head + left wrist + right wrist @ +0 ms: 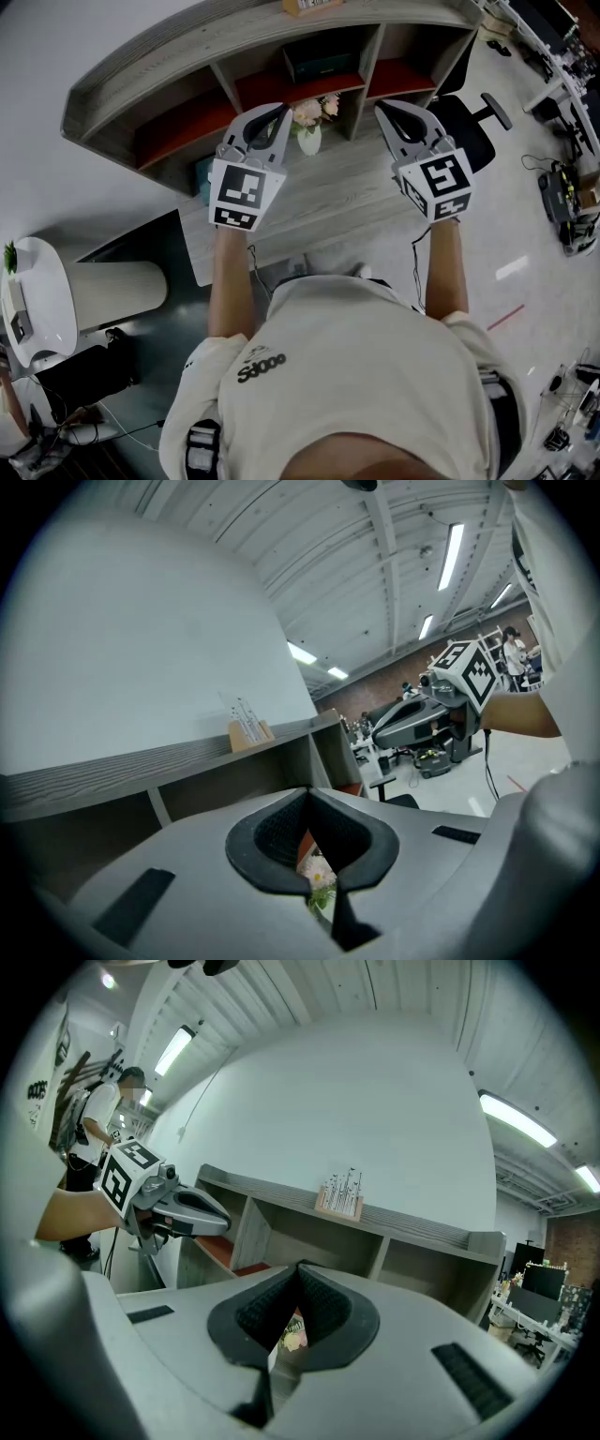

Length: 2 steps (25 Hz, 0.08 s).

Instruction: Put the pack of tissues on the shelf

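Grey left gripper (279,111) and right gripper (384,109), both clenched and empty, over a grey wood-grain desk (347,202). Between them stands a white vase of pink flowers (309,131), which a low reach could topple. A teal packet (202,178) by the left gripper may be the tissues. Behind is the grey, red-floored shelf unit (187,58), with a dark box (319,62) in one bay.

teal pack of tissues (202,178), below grey shelf (234,42)

Shelf (187,56) grey woodgrain, red compartment floors; flowers (314,111) pink; vase (309,142) white; shirt (375,356) cream.
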### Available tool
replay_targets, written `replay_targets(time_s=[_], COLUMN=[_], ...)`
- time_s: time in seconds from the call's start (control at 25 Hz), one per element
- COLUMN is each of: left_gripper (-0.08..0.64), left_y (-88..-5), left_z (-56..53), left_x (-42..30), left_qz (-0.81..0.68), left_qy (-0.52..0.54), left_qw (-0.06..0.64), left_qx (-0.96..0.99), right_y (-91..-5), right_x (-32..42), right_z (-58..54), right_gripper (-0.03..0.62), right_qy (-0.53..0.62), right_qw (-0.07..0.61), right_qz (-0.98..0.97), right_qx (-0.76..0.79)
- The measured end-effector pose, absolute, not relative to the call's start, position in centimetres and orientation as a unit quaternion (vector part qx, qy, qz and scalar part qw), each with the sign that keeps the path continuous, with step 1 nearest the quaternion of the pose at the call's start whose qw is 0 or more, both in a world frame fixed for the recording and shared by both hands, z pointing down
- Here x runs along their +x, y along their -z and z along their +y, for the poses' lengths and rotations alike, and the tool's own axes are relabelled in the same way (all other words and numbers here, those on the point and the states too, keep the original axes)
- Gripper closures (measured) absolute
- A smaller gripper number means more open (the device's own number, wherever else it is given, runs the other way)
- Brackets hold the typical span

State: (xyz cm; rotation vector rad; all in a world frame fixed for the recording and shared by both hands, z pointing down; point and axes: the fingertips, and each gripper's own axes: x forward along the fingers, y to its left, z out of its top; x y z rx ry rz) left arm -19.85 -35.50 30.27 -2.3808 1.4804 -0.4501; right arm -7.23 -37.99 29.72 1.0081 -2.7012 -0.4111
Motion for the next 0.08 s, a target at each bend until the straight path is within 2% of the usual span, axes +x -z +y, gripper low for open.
replay_targets(time_s=[0.08], left_gripper=[0.541], left_y=[-30.41], left_z=[-35.59], left_x=[-19.84], left_qz=[0.514], left_qy=[0.157], left_qw=[0.15], left_qx=[-0.83], right_y=[-29.76], right_x=[-7.31], right_z=[-38.09], right_gripper=[0.588], right_qy=[0.14], right_qw=[0.115], right_qz=[-0.922], right_qx=[0.343])
